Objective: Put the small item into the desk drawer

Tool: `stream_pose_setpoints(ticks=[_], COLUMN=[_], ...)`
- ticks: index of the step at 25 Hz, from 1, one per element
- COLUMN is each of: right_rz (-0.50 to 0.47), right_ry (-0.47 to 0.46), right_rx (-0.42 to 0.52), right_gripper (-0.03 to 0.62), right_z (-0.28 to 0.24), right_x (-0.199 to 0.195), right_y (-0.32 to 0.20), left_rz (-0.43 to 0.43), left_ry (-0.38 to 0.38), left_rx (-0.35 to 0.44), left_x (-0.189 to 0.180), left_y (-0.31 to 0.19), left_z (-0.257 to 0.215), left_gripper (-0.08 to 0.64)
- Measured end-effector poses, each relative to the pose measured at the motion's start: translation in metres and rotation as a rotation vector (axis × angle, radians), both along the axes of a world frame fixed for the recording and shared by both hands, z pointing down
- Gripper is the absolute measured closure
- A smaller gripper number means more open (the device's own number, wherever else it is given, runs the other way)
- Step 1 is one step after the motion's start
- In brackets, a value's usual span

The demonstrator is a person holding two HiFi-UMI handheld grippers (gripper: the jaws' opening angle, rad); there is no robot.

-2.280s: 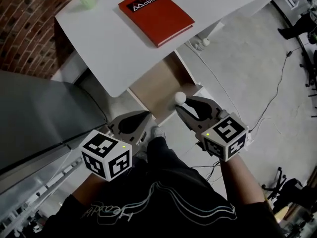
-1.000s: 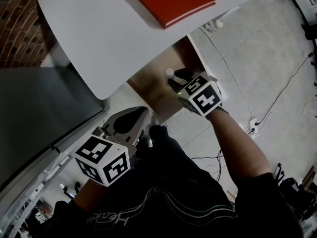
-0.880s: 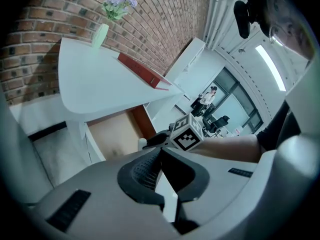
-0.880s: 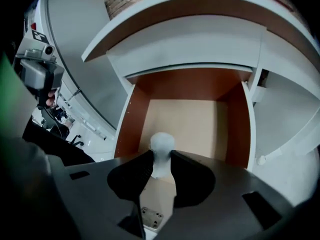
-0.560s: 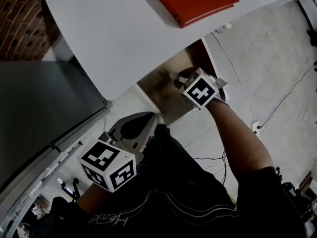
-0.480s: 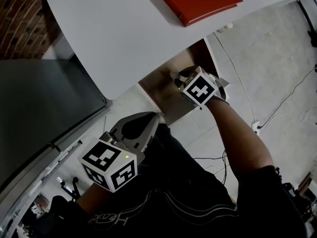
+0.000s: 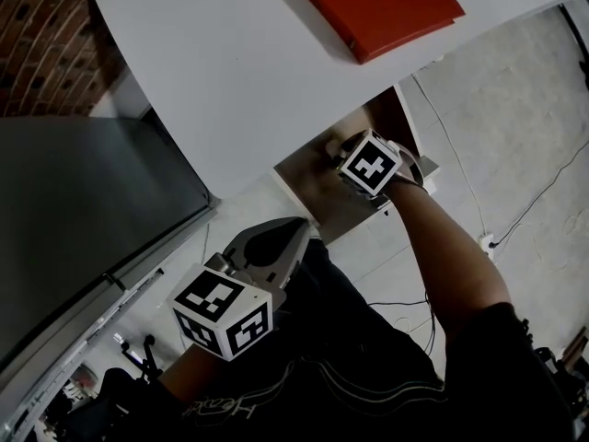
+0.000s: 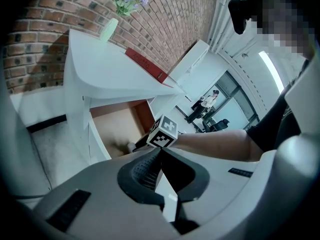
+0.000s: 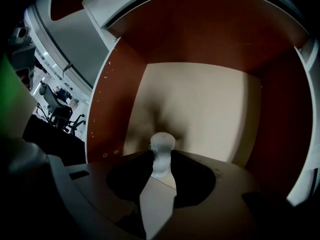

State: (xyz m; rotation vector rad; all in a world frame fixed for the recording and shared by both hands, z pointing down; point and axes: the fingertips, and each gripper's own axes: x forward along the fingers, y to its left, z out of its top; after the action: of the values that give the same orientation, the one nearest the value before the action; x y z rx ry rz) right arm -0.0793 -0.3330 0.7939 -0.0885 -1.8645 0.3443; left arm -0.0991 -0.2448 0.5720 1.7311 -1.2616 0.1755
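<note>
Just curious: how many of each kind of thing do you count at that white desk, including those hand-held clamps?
red book: 1
green vase with purple flowers: 1
open drawer: 1
small white item, clamped in the right gripper: 1
grippers: 2, counting the shut, empty left gripper
Total: 6

From the head view, the red book [image 7: 386, 7] runs off the top edge, and so does the white desk [image 7: 230, 72]. The back of the drawer [image 7: 317, 171] is tucked under the desk top. The marker cube [image 7: 371, 164] covers the tips of the right gripper [image 9: 161, 158], so the small white item [image 9: 162, 144] cannot be seen from up there. In the right gripper view, its bottom part is hidden between the jaws. In the left gripper view, a person [image 8: 214, 98] far off is too small to make out.
</note>
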Motion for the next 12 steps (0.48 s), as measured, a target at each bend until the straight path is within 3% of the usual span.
stream_pose_setpoints(ticks=[12], right_rz=[0.034], right_ry=[-0.038], right_rx=[-0.045], right_gripper=[0.433], right_z=[0.001], right_x=[0.0], right_y=[-0.003], left_rz=[0.011], left_ry=[-0.011], left_rx=[-0.01], left_x=[0.011], left_y=[0.0], left_z=[0.005], left_gripper=[0.538])
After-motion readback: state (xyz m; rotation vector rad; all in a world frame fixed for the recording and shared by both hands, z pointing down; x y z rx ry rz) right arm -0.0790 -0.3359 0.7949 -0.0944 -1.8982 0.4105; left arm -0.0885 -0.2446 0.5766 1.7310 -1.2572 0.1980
